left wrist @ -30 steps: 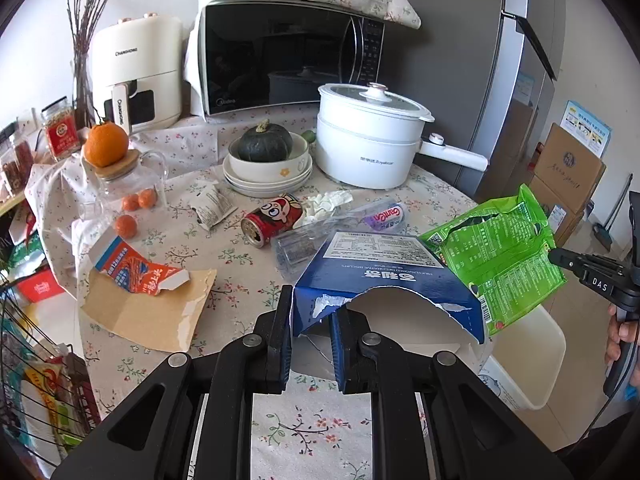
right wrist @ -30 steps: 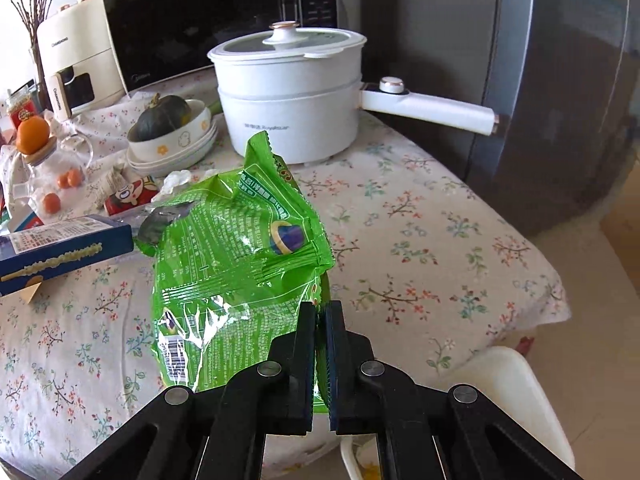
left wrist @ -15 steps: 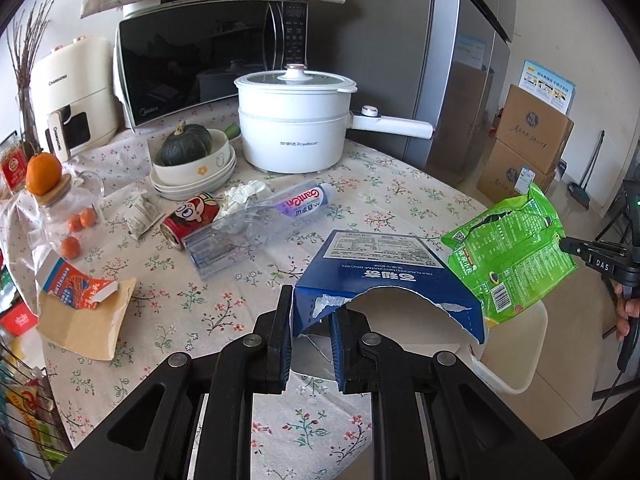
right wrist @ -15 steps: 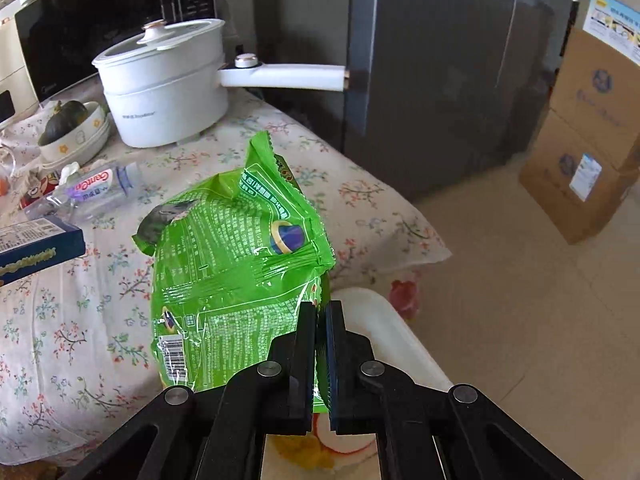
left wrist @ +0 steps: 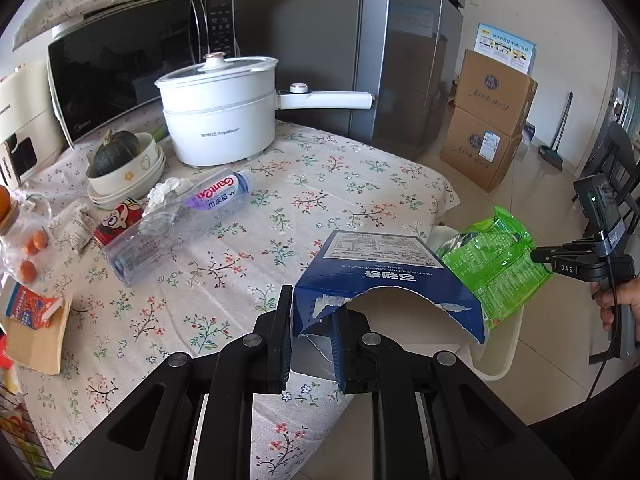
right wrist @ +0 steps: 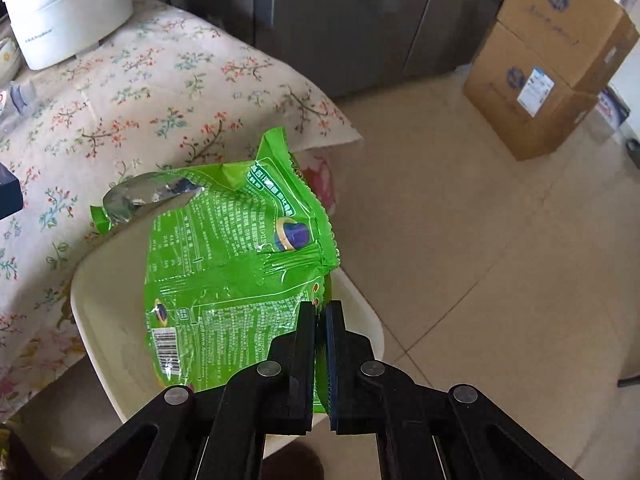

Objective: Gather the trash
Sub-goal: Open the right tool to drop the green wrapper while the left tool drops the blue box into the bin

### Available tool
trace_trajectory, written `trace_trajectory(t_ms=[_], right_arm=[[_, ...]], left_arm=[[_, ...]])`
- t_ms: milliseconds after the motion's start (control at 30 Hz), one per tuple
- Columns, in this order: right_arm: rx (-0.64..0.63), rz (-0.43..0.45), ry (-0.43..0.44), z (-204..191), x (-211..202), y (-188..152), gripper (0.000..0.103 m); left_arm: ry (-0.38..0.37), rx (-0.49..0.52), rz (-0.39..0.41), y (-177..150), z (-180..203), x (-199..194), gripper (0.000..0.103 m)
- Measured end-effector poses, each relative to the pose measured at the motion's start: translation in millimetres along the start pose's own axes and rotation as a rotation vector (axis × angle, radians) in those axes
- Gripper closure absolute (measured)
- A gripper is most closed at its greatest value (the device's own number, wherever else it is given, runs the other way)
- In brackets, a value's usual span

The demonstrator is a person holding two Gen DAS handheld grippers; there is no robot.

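A torn blue carton (left wrist: 384,276), clamped in the left gripper (left wrist: 312,336), hung at the table (left wrist: 360,184) edge beside a green snack bag (right wrist: 240,264), pinched by the right gripper (right wrist: 320,344) over a cream bin (right wrist: 104,312).

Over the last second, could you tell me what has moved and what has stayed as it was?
Both grippers carried their loads off the table toward the cream bin beside it: the right gripper now holds the green snack bag over the bin, and the left gripper brings the torn blue box close behind. Neither grip changed. The bottle, can and pot stayed put.
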State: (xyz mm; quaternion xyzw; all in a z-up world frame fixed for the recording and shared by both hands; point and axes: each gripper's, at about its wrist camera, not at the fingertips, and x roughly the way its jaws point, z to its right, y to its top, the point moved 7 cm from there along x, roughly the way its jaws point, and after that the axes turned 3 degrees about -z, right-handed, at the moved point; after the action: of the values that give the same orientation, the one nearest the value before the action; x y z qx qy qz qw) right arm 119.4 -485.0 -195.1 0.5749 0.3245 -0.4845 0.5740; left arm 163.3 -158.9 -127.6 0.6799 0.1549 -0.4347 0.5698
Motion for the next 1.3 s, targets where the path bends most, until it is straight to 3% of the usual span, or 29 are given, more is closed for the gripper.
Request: trace_trajectory(t_ms=[133,300,367,400,433,867,1133,1167,1267,1300], right_arm=[[-0.031,-0.081,-0.001,-6.7,18.8,-15.6,0.100],[-0.024,-0.154,0.081,-15.1,33.7,-29.5,0.094],[0.001,-0.157,0.094,-11.1,32.6,-30.8,0.076],[0.011,-0.153,0.096,-8.5,30.5,-31.1,0.059],[0.018,-0.145,0.097,-6.6,27.7,-30.4,0.051],[0.088,-0.137,0.071,17.5,13.4,-26.6,0.045],[0.109,-0.130,0.062,29.7,10.4,-28.7,0.042],[0.111,-0.129,0.062,30.2,9.9,-28.5,0.042],[0.108,-0.123,0.067,28.7,7.9,-27.1,0.039],[0.105,-0.119,0.071,27.2,6.7,-26.3,0.038]], left_arm=[[-0.020,0.038,-0.006,0.3,18.7,5.2,0.086],[-0.049,0.084,-0.019,-2.1,43.0,13.5,0.086],[-0.060,0.105,-0.023,-3.7,53.0,16.8,0.086],[-0.065,0.116,-0.026,-4.4,57.9,18.6,0.086],[-0.070,0.129,-0.028,-5.5,62.8,20.7,0.086],[-0.132,0.245,-0.097,-20.8,124.6,56.8,0.086],[-0.136,0.265,-0.089,-19.9,133.3,69.2,0.081],[-0.128,0.266,-0.096,-19.7,132.2,70.9,0.075],[-0.104,0.238,-0.130,-21.9,123.4,75.9,0.031],[-0.085,0.224,-0.137,-22.5,118.4,76.8,0.024]])
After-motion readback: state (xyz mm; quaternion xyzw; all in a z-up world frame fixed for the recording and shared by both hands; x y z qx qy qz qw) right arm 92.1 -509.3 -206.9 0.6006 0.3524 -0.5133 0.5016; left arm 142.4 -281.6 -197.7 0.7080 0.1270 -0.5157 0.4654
